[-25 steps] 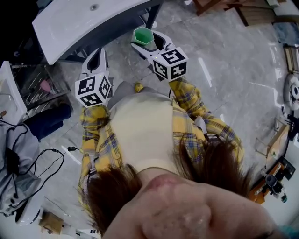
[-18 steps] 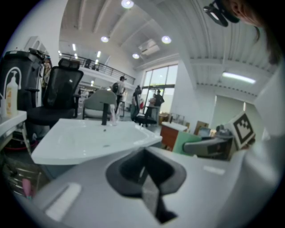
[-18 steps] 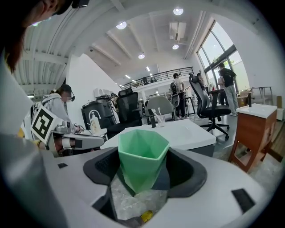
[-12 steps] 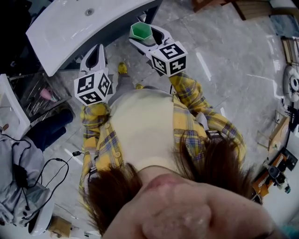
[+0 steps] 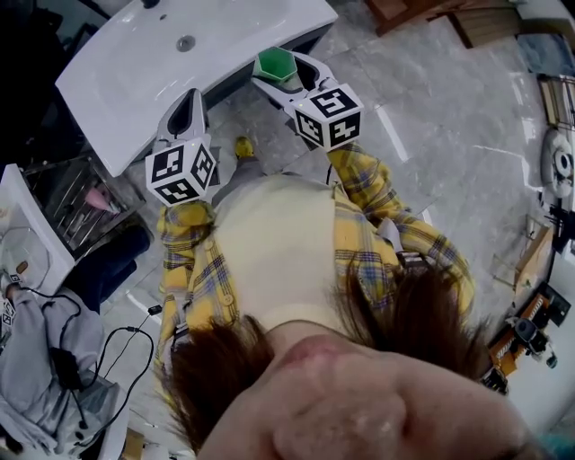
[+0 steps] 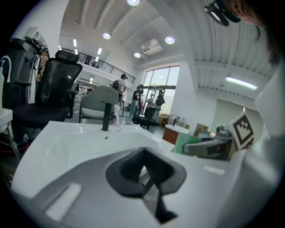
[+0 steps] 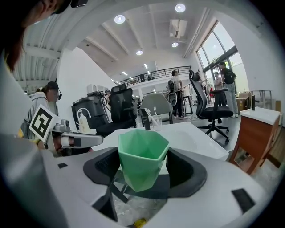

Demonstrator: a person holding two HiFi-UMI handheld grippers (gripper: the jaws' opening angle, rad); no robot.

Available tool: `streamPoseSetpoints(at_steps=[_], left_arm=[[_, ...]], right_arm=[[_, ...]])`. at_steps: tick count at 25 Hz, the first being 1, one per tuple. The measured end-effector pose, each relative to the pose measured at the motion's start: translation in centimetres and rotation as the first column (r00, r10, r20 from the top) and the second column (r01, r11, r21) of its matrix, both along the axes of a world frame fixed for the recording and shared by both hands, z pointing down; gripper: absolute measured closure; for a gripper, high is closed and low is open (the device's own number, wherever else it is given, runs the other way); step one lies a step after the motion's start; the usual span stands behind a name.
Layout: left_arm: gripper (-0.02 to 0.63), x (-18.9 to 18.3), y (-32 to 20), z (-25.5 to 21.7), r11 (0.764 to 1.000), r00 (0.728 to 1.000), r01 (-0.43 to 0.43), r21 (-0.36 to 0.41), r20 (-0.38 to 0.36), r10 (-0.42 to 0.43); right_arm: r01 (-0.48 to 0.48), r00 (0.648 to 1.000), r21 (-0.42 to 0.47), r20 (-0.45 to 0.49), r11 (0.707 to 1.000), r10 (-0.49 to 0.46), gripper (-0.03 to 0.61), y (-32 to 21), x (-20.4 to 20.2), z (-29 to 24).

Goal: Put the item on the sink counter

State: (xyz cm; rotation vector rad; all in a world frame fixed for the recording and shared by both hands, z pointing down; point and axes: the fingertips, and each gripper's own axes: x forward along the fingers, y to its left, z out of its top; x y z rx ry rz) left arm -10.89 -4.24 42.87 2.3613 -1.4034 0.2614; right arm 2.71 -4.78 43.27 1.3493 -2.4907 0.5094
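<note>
One green cup (image 7: 141, 158) upright, mouth upward, in right hand-held gripper (image 7: 143, 171).

A grey marbled tile floor (image 5: 449, 117) spreads below. At its left a thin black cable (image 5: 117, 346) trails near a dark blue bundle (image 5: 108, 260) and a metal wire rack (image 5: 54, 193) holding a small pink object (image 5: 101, 203). Brown wooden frames (image 5: 485, 22) lie at the top right. A black faucet (image 6: 105, 116) stands just beside a clear glass tumbler (image 6: 116, 121). Behind are a black high-backed office chair (image 6: 49, 93), a brown wooden cabinet with a white top (image 7: 258, 133), round ceiling lights (image 7: 119, 19), and several people (image 6: 137, 99) standing by tall windows (image 6: 162, 78).
</note>
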Motion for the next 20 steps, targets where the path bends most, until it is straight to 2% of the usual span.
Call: streamPoseSetpoints(at_steps=[10, 20], left_arm=[[0.607, -3.2, -7.2, 1.2, 1.000, 1.000, -0.014, -0.013, -0.005, 0.014], [0.607, -4.3, -10.4, 2.1, 1.000, 1.000, -0.007, -0.025, -0.015, 0.006]], right_arm=[[-0.015, 1.000, -0.014, -0.025, 1.000, 0.015, 0.282, -7.5, -3.3, 0.7], [-0.025, 0.998, -0.027, -0.059, 0.999, 0.023, 0.282, -11.3, -3.8, 1.1]])
